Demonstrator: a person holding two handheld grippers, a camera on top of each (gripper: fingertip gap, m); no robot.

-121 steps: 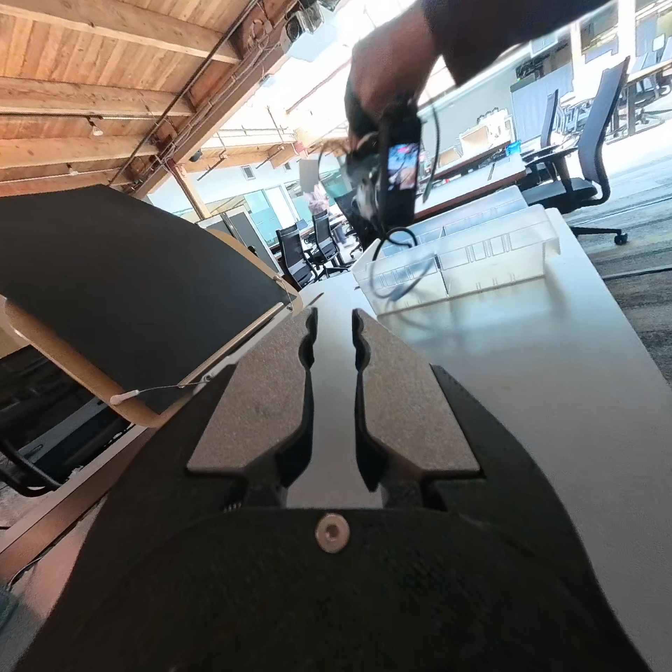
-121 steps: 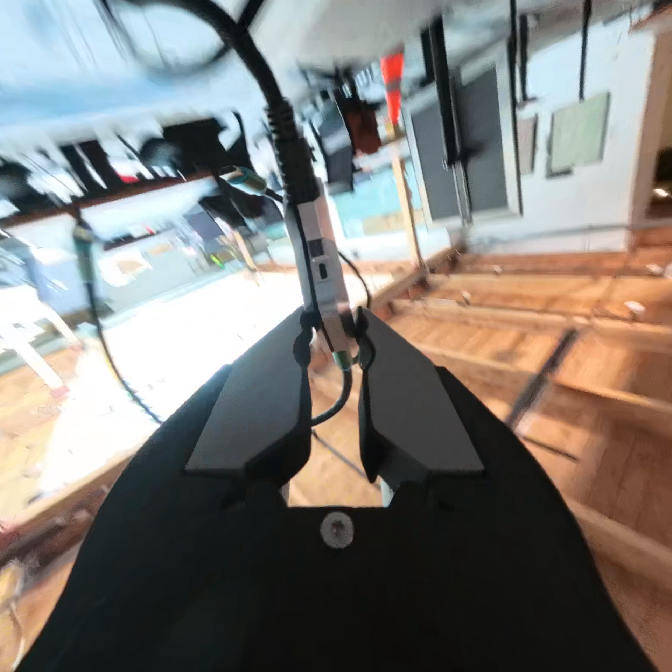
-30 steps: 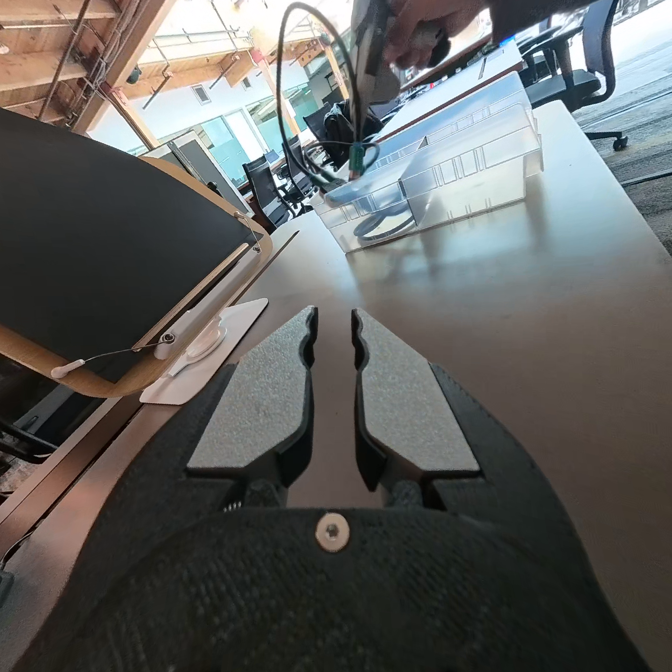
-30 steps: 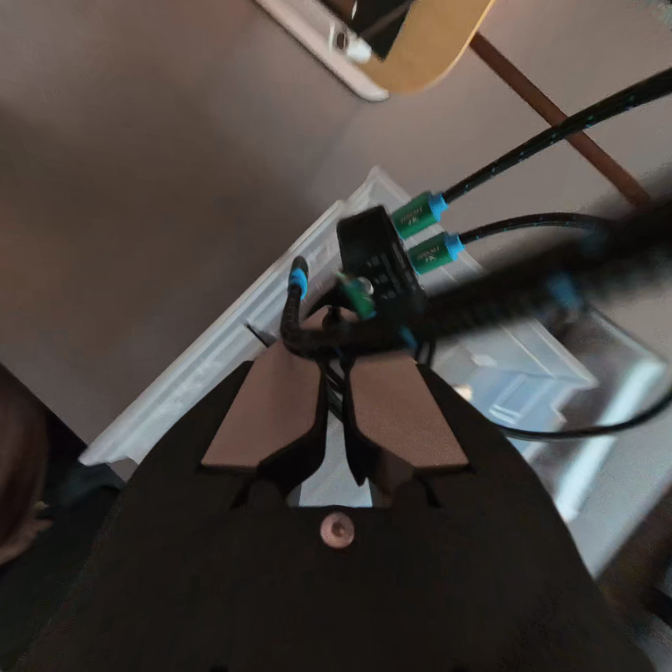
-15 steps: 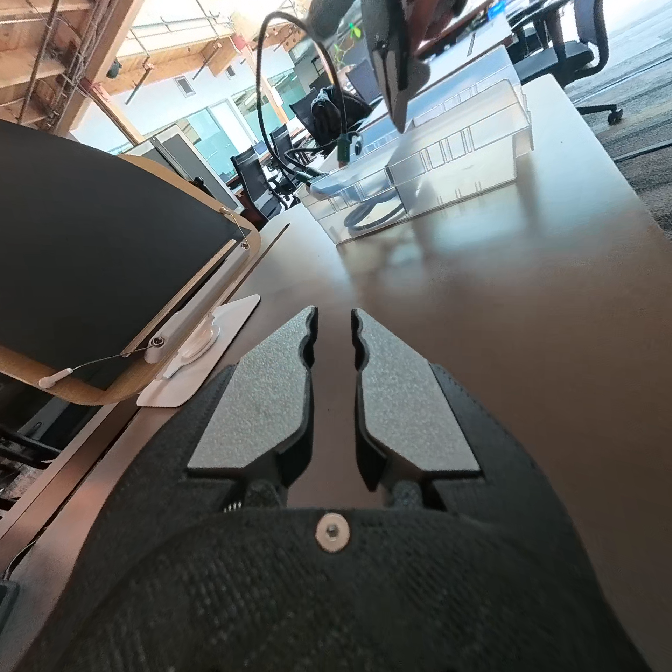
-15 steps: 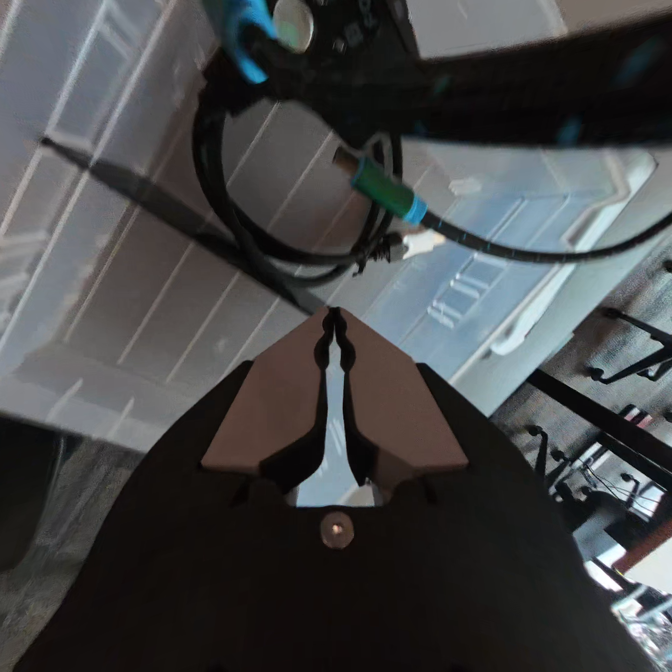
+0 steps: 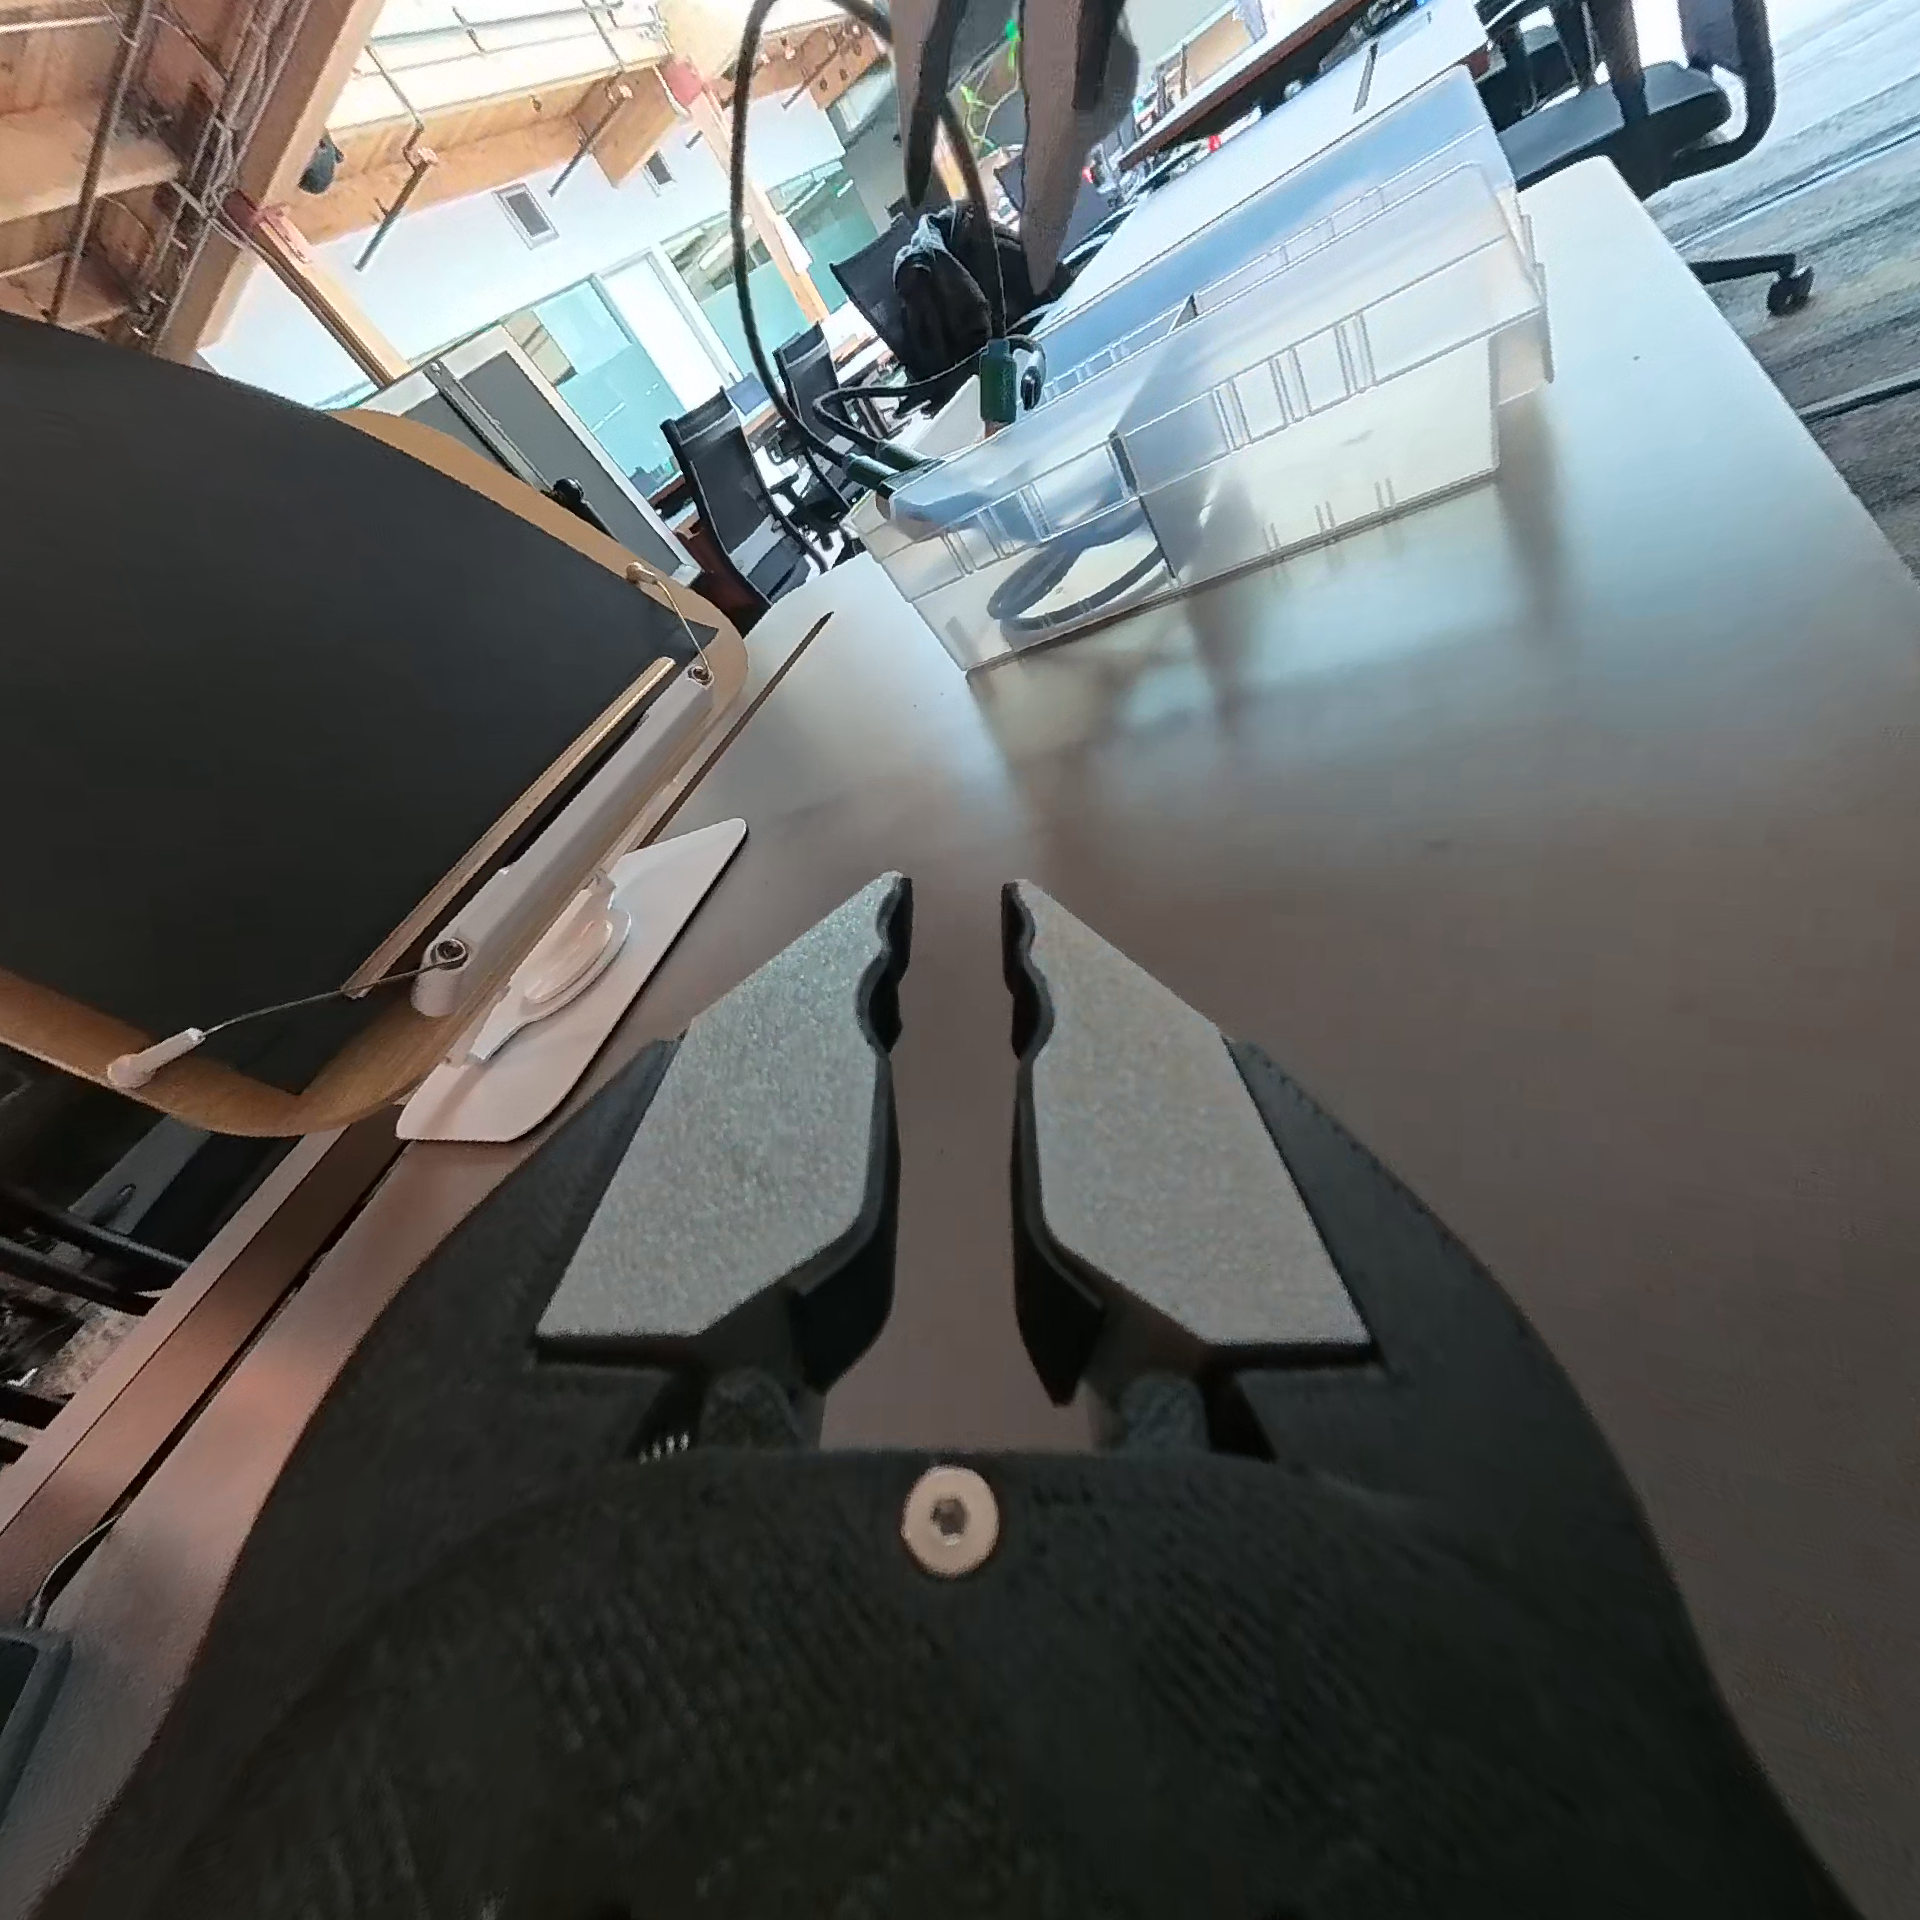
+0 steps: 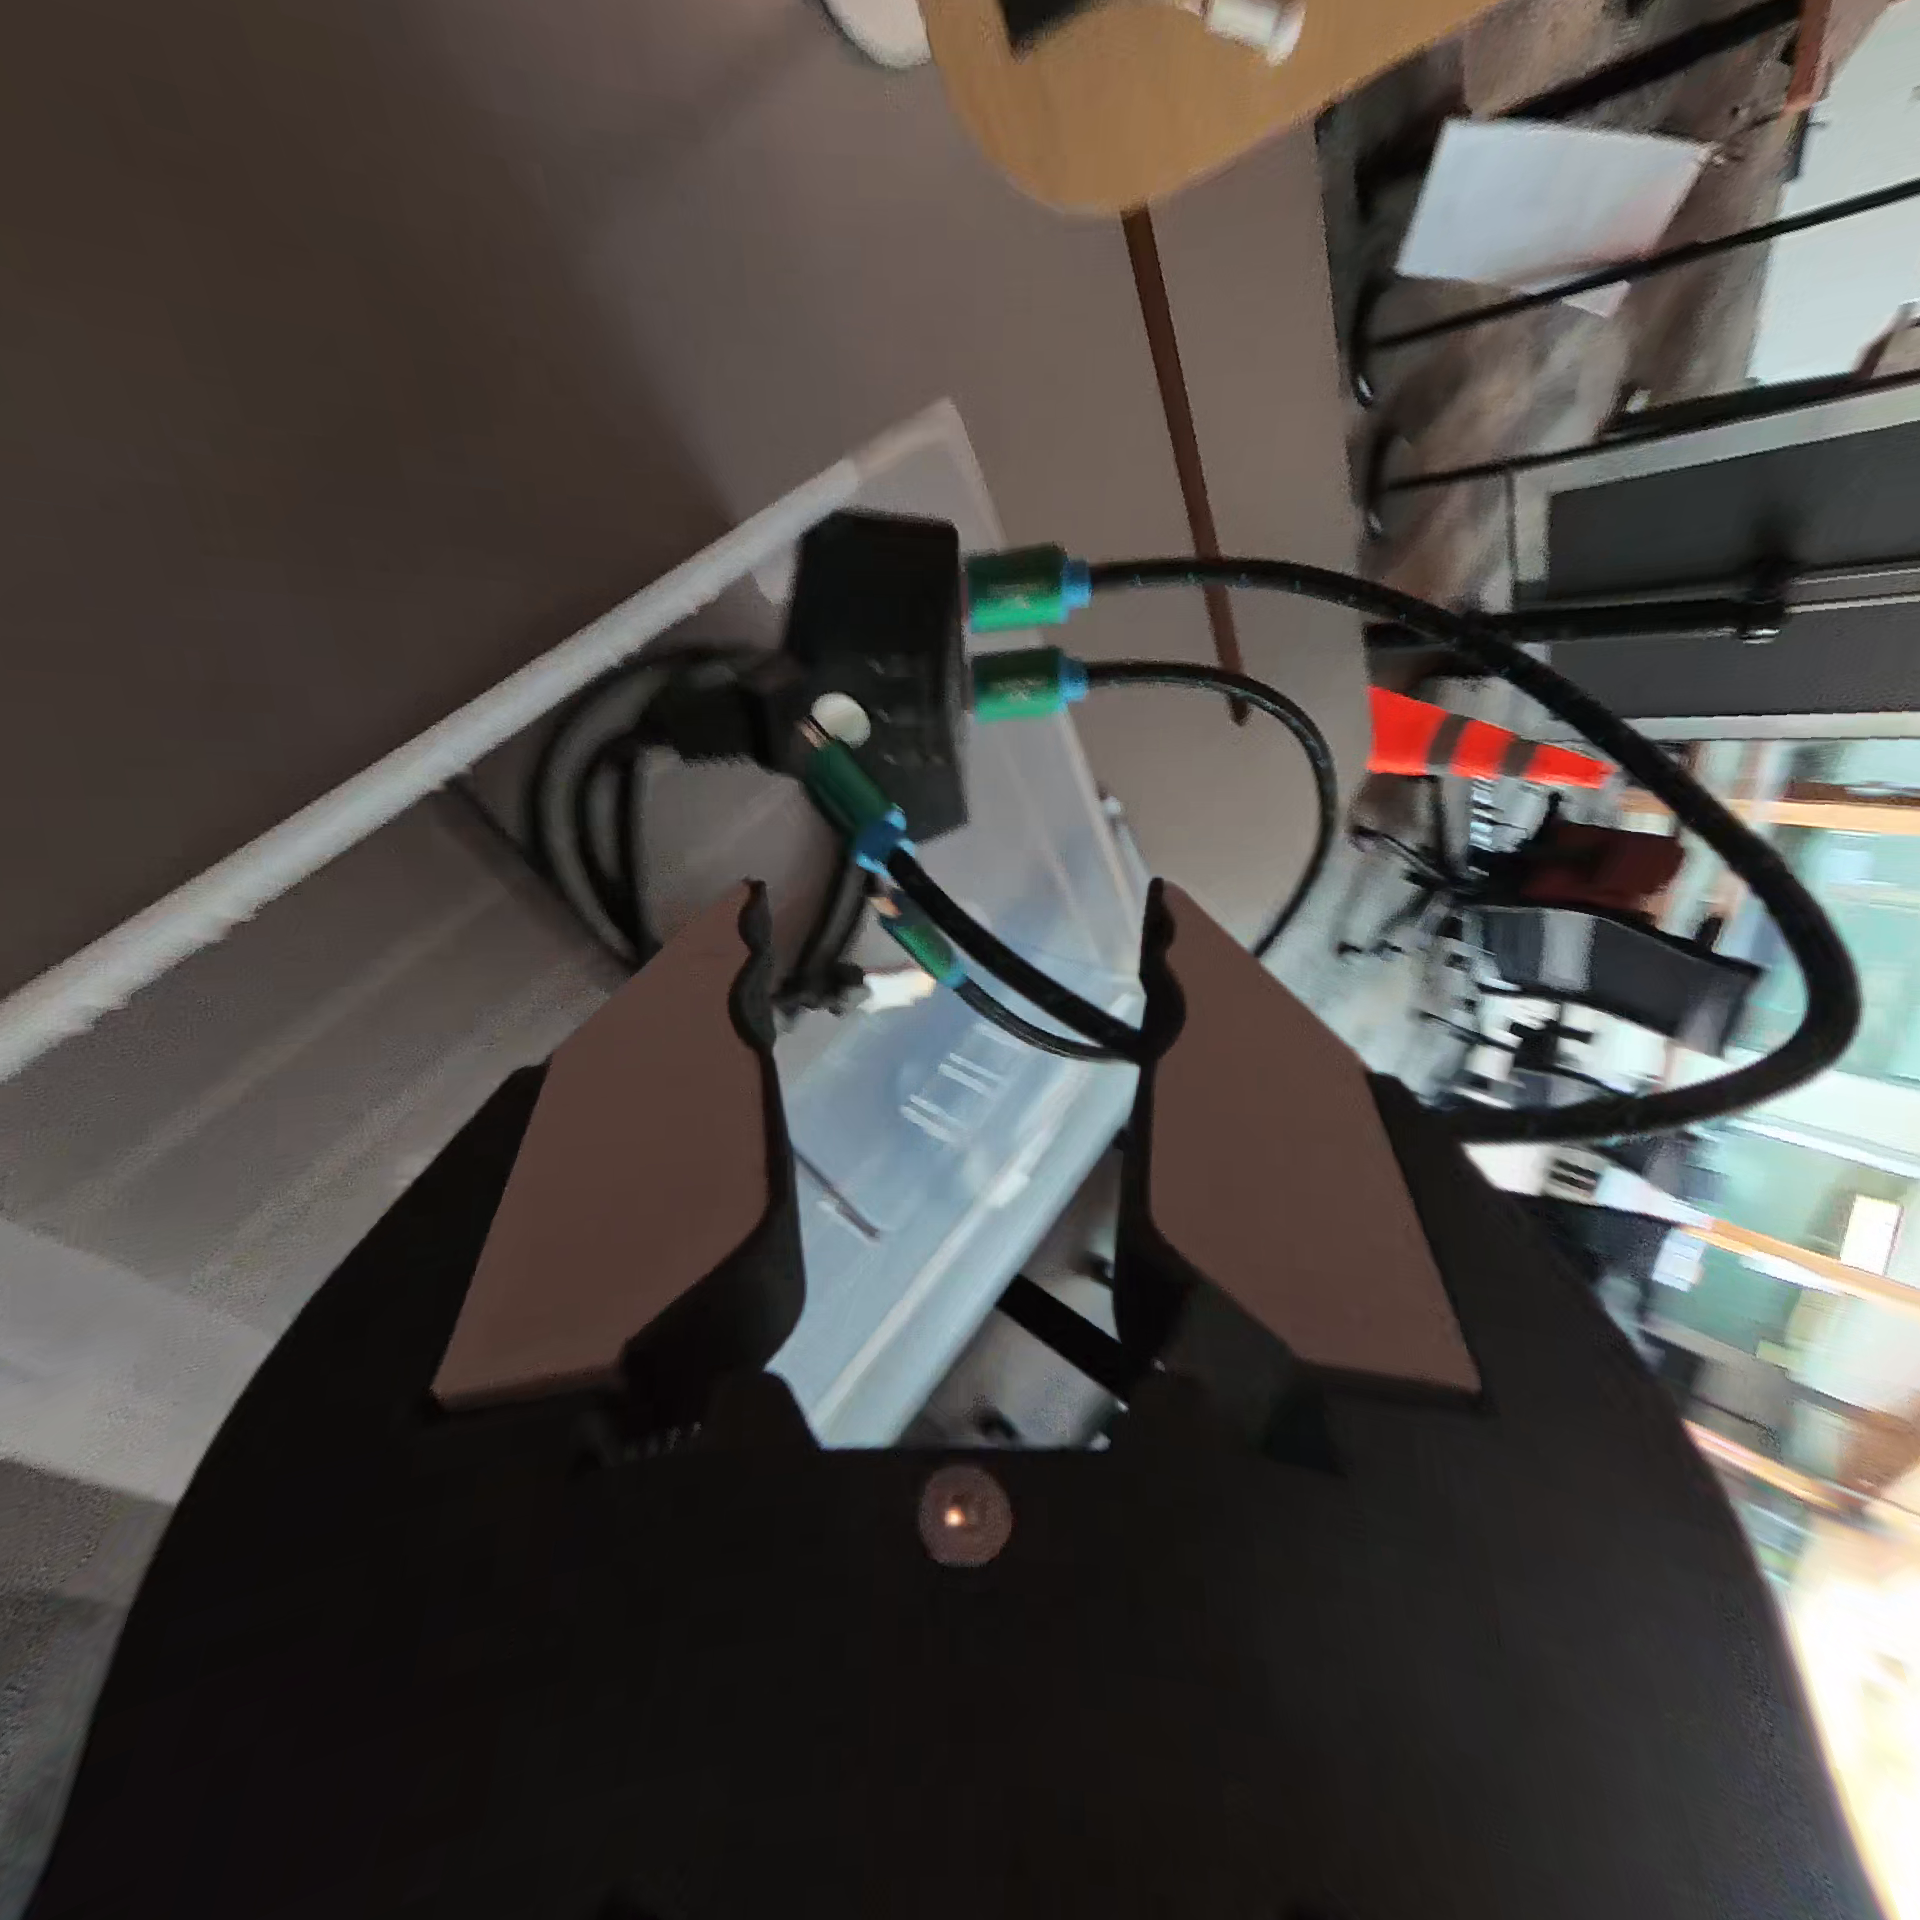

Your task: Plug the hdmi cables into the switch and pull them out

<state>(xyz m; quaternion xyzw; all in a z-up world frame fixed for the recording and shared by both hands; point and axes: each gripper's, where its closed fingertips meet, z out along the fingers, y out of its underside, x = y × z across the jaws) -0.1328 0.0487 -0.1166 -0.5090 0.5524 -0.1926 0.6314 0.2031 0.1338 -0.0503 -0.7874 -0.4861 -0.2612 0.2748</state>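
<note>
In the right wrist view the black switch (image 8: 883, 665) sits over the clear plastic tray (image 8: 966, 1122). Two green HDMI plugs (image 8: 1018, 597) are in its right side. A third green plug (image 8: 847, 784) lies loose across it, and its black cable (image 8: 997, 987) runs between the fingers. My right gripper (image 8: 956, 914) is wide open just short of the switch and grips nothing. My left gripper (image 7: 956, 904) rests low on the table (image 7: 1455, 935), jaws a little apart and empty. In its view a green plug (image 7: 995, 390) hangs on black cables over the tray (image 7: 1299, 416).
A black board in a wooden frame (image 7: 312, 675) leans on a white stand (image 7: 582, 1039) to the left of my left gripper. Office chairs (image 7: 1642, 94) stand beyond the table's far right corner. The table's right edge runs close to the tray. The gap from one gripper's tips to the other's is roughly 35 cm.
My right gripper was shut on the cable, then shut empty, and now stands wide open; its view has swung back onto the switch. My left gripper has stayed where it was.
</note>
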